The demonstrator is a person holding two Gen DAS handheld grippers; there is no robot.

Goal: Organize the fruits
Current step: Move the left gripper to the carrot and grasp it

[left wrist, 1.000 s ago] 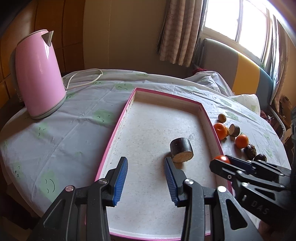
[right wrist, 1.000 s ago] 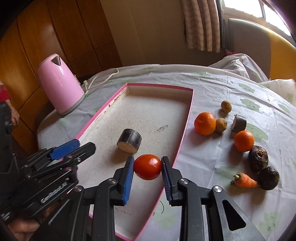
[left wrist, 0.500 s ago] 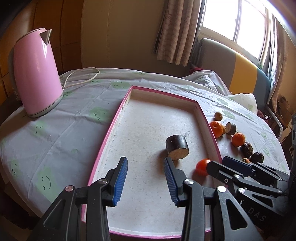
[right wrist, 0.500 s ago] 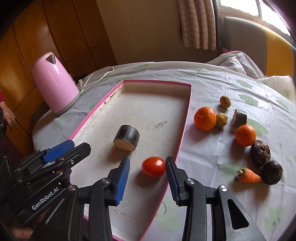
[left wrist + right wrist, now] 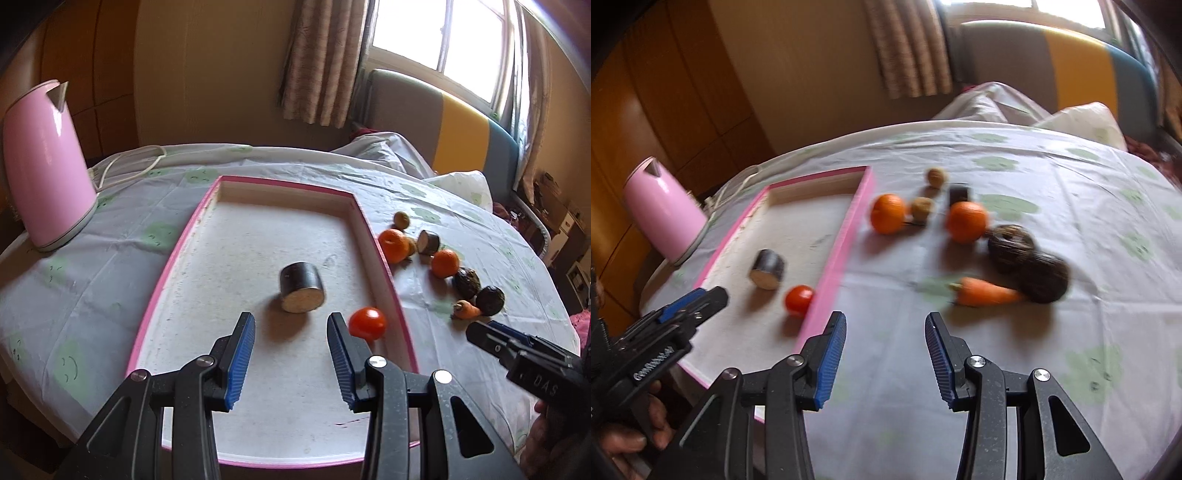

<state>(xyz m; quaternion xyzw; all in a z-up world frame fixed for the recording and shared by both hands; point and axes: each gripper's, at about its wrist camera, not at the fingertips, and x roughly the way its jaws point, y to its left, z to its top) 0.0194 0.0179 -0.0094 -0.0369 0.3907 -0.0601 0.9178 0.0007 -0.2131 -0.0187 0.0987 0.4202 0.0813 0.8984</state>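
A pink-rimmed tray (image 5: 177,254) (image 5: 846,236) holds a dark cut cylinder piece (image 5: 302,287) (image 5: 767,268) and a red tomato (image 5: 367,323) (image 5: 798,300). On the cloth to the tray's right lie two oranges (image 5: 888,213) (image 5: 967,221), a carrot (image 5: 986,292), two dark round fruits (image 5: 1010,242) (image 5: 1043,277), small brown fruits (image 5: 922,208) and a dark cut piece (image 5: 959,192). My left gripper (image 5: 291,354) is open and empty over the tray's near end. My right gripper (image 5: 886,360) is open and empty above the cloth, just short of the carrot.
A pink kettle (image 5: 44,162) (image 5: 665,210) with a white cord stands at the table's left. A sofa (image 5: 443,133) and window are behind the table. The table edge curves close on the near and right sides.
My right gripper opened and left the tomato in the tray, then swung right off the tray toward the carrot and loose fruits. The left gripper stayed open, lifting back a little.
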